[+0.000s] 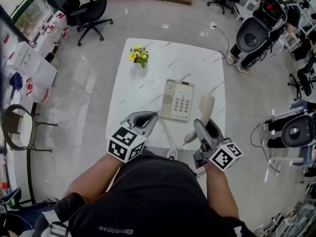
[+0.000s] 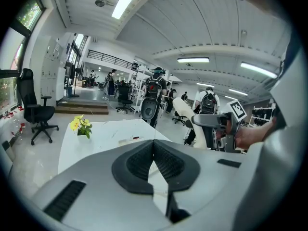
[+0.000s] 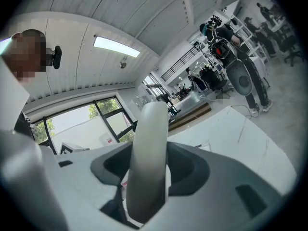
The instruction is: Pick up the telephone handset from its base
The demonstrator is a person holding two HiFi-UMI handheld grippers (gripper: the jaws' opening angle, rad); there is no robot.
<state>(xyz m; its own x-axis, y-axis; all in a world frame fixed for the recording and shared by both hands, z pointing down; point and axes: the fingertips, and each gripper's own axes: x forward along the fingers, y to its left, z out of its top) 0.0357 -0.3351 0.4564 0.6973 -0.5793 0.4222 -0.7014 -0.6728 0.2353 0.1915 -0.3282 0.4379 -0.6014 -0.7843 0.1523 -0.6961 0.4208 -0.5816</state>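
The cream telephone base (image 1: 177,100) with its keypad lies on the white marble table (image 1: 143,85), its cradle side bare. The cream handset (image 1: 204,110) is off the base and hangs above the table's near right part. My right gripper (image 1: 204,126) is shut on the handset's middle; in the right gripper view the handset (image 3: 148,158) stands between the dark pads. A pale cord (image 1: 168,135) runs from the base toward me. My left gripper (image 1: 147,117) hovers left of the base, shut and empty, its pads (image 2: 144,160) meeting. From the left gripper view the handset (image 2: 183,109) shows beside the right gripper (image 2: 216,124).
A small pot of yellow flowers (image 1: 138,55) stands at the table's far left corner. A black office chair (image 1: 89,14) stands on the floor beyond. Dark robot machines (image 1: 256,33) and cables stand to the right of the table.
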